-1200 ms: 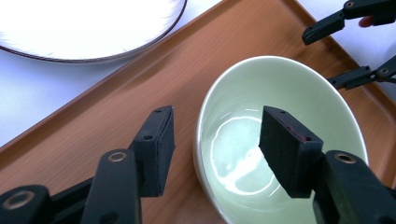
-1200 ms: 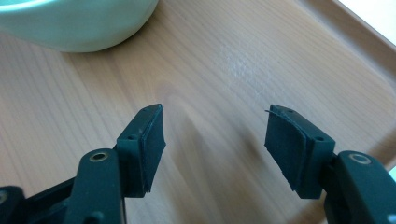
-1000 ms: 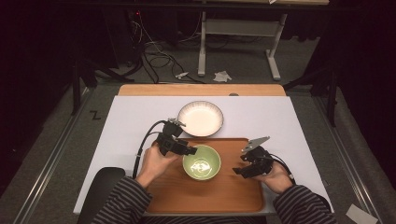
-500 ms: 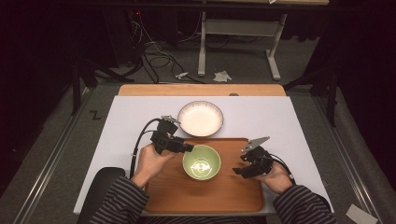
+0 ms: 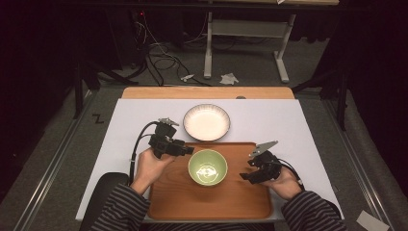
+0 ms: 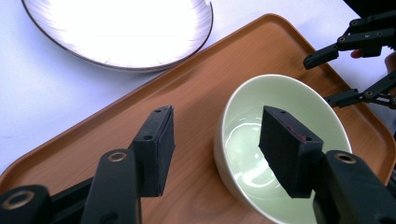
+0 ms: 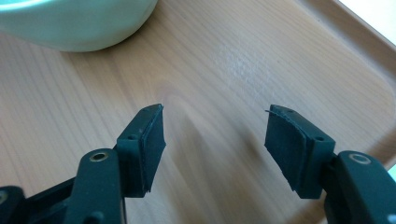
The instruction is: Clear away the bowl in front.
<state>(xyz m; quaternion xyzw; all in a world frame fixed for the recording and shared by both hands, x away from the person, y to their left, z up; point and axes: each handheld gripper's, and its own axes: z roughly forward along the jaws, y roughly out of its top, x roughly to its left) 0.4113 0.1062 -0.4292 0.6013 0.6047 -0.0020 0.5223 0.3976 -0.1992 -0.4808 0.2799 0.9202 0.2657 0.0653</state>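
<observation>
From the high view, my table [image 5: 144,125] wears a white sheet with a wooden strip along its far edge; grey floor, cables and a desk frame lie beyond in a dark room. A wooden tray [image 5: 168,202] at the near edge carries the green bowl [image 5: 207,167]; a white plate [image 5: 206,122] sits just behind it.

In my left gripper view, my left gripper [image 6: 215,140] has its fingers spread astride the bowl's rim, not pressing.

In my right gripper view, my right gripper [image 7: 215,140] hangs with fingers spread above bare tray wood.
</observation>
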